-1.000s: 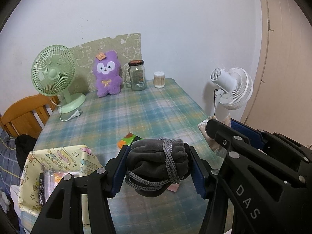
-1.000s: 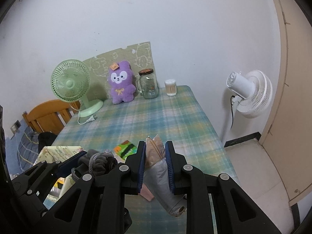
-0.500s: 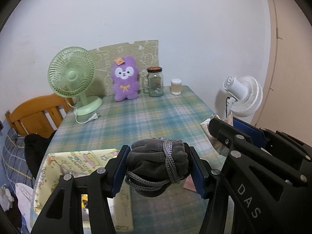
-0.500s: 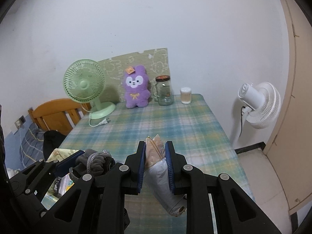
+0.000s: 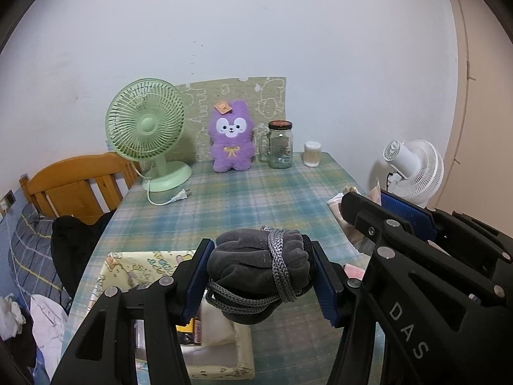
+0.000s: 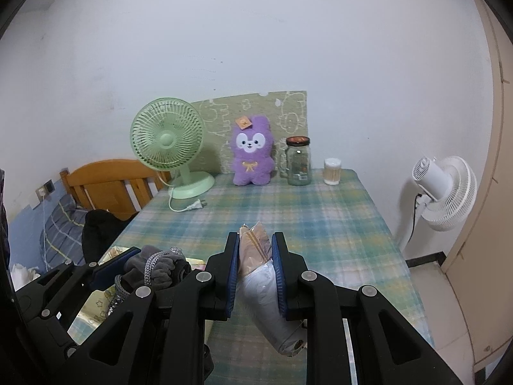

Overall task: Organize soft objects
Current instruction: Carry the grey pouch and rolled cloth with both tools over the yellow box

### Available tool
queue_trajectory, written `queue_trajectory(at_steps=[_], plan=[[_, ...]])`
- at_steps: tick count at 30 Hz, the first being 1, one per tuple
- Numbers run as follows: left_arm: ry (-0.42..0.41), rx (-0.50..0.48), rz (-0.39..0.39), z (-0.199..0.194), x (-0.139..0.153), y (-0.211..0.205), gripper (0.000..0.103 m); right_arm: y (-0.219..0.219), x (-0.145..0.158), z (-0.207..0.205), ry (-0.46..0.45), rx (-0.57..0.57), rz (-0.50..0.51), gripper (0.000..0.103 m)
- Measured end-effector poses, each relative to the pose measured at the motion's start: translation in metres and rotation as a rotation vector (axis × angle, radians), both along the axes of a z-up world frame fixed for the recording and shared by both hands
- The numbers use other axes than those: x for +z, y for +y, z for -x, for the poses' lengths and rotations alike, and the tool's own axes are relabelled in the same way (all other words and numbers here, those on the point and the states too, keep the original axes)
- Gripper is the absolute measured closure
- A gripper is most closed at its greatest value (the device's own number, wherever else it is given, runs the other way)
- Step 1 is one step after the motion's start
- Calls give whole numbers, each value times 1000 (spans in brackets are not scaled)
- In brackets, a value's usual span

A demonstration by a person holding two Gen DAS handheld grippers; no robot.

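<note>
Left gripper [image 5: 259, 276]: clamped at a middling width on a grey bundle [image 5: 256, 266], blue pads pressed against both its sides; held above the near end of the table
Grey bundle: soft dark-grey fabric rolled into a lump, wrapped with a lighter grey knitted cord [image 5: 279, 269] that looped below it; lifted clear of the tablecloth, just above the near corner of the storage box
Right gripper [image 6: 255, 276]: nearly closed, pinched on a small pouch [image 6: 266, 301]; held just to the right of the left gripper, also over the near end of the table
Small pouch: pale grey-white body with a tan gathered top sticking up between the pads, lower end hanging below the fingers; off the table surface
Storage box [image 5: 141, 263]: cream fabric box with cartoon print, at the near left edge of the table, partly hidden behind the left gripper; contents unclear
Table [image 6: 320, 211]: covered with a blue-green plaid cloth
Far end of table: green desk fan [image 6: 168, 141] at left with its plug lying loose, purple plush toy [image 6: 251, 157] leaning against a patterned green board, glass jar [image 6: 298, 160] beside it, small tub of cotton swabs [image 6: 332, 166] further right
Off the table: white floor fan [image 6: 444, 186] at right, wooden headboard [image 6: 109, 186] and bedding at left
</note>
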State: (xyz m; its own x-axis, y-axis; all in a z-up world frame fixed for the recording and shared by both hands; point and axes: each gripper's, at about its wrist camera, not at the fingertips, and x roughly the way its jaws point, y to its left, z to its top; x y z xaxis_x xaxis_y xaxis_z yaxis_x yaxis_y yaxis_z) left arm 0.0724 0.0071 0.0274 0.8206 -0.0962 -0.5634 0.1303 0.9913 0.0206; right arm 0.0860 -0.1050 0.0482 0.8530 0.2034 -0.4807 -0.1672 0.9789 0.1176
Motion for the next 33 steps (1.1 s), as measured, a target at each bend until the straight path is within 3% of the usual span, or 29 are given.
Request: queue_trajectory(at_steps=[13,33], plan=[[-5,21,1,-3,-8,35,43,41,-7,-8,26,77,17,80],[73,80,18,-16,-41,87,41,96,-39,-27,111,196,32,80]])
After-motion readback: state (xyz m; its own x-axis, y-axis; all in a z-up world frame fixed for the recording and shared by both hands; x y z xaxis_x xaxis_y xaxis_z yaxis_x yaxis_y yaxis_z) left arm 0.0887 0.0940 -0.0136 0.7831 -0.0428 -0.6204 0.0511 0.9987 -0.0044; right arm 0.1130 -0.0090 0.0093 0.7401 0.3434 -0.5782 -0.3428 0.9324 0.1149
